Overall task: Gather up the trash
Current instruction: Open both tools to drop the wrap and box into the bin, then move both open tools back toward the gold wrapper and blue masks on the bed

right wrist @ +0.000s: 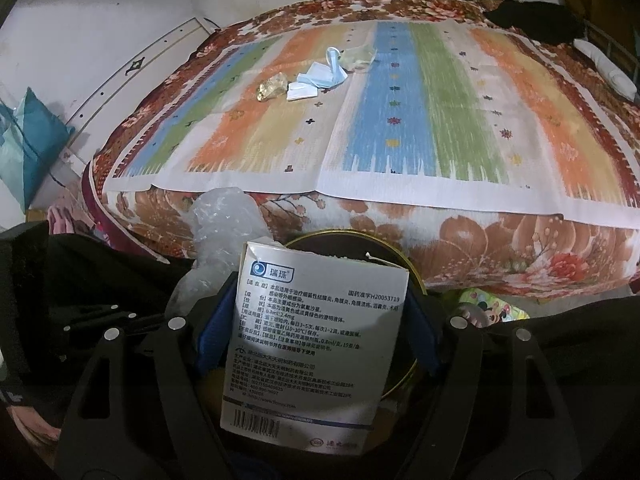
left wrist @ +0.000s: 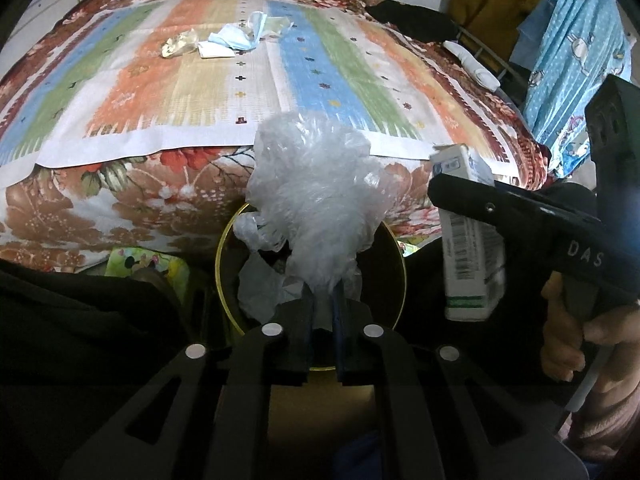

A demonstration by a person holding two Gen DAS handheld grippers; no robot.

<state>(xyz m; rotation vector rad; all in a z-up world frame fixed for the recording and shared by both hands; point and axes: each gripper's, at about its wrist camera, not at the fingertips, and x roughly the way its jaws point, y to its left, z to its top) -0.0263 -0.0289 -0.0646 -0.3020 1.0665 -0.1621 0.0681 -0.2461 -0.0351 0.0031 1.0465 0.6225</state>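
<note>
Left view: the left gripper point(left wrist: 322, 292) has its jaws closed on a plastic wad point(left wrist: 316, 204) above the bin point(left wrist: 224, 240); more trash point(left wrist: 228, 40) lies on the bed point(left wrist: 120, 184). Right view: the right gripper point(right wrist: 316, 320) is clamped on a box point(right wrist: 312, 340) over the bin point(right wrist: 400, 384); the wad point(right wrist: 224, 220) sits just left.

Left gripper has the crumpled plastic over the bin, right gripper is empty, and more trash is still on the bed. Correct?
Not quite: the right gripper is shut on a medicine box, as the right wrist view shows. The rest stands.
</note>
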